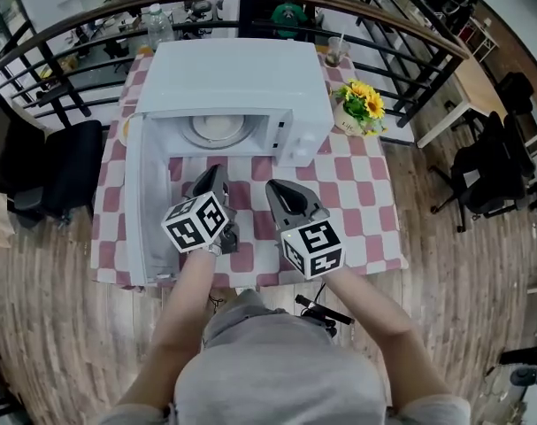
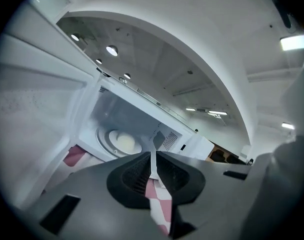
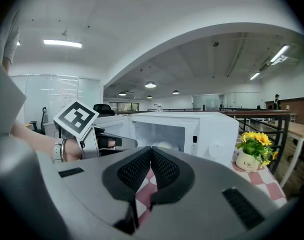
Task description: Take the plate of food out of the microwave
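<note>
A white microwave (image 1: 241,87) stands on the checkered table (image 1: 356,193), its door (image 1: 135,211) swung open to the left. Inside, a white plate with pale food (image 1: 217,129) rests on the turntable. My left gripper (image 1: 211,177) is shut and empty, just in front of the opening. In the left gripper view, the left gripper (image 2: 153,156) points at the plate (image 2: 122,142) deep in the cavity. My right gripper (image 1: 277,189) is also shut and empty, beside the left one over the table. The right gripper view shows the right gripper (image 3: 150,151), the microwave (image 3: 212,129) and the left gripper's marker cube (image 3: 75,118).
A pot of yellow flowers (image 1: 360,104) stands right of the microwave, also as the flower pot (image 3: 253,151). A cup with a straw (image 1: 336,53) and a water bottle (image 1: 159,23) sit behind it. A curved railing (image 1: 410,25) runs behind the table. A black chair (image 1: 60,171) is left.
</note>
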A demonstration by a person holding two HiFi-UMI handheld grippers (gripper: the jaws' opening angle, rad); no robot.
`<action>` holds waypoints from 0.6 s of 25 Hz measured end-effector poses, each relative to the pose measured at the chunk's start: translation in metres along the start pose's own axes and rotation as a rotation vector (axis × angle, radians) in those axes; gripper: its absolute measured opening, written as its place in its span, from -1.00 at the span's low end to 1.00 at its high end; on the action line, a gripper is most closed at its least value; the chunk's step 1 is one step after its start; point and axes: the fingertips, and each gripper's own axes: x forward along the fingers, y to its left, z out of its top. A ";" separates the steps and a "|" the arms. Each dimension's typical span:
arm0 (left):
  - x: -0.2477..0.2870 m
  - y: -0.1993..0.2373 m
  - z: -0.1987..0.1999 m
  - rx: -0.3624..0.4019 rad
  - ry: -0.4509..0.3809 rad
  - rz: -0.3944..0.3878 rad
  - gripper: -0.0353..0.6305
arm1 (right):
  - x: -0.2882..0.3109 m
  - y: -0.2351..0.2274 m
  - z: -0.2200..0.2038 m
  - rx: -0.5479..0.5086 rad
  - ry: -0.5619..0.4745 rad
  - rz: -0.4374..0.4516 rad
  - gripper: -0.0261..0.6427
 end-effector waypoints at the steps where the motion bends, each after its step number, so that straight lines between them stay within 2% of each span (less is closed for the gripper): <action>1: 0.004 0.004 0.000 -0.024 0.003 0.006 -0.82 | 0.003 -0.001 0.000 -0.001 0.007 0.003 -0.85; 4: 0.012 0.013 0.001 -0.096 0.020 0.013 -0.61 | 0.011 -0.002 -0.003 -0.001 0.026 0.015 -0.85; 9: 0.018 0.024 -0.007 -0.197 0.039 0.039 -0.43 | 0.023 0.000 -0.016 0.002 0.041 0.029 -0.85; 15: 0.026 0.026 -0.016 -0.226 0.066 0.052 -0.29 | 0.034 0.000 -0.022 0.002 0.051 0.062 -0.85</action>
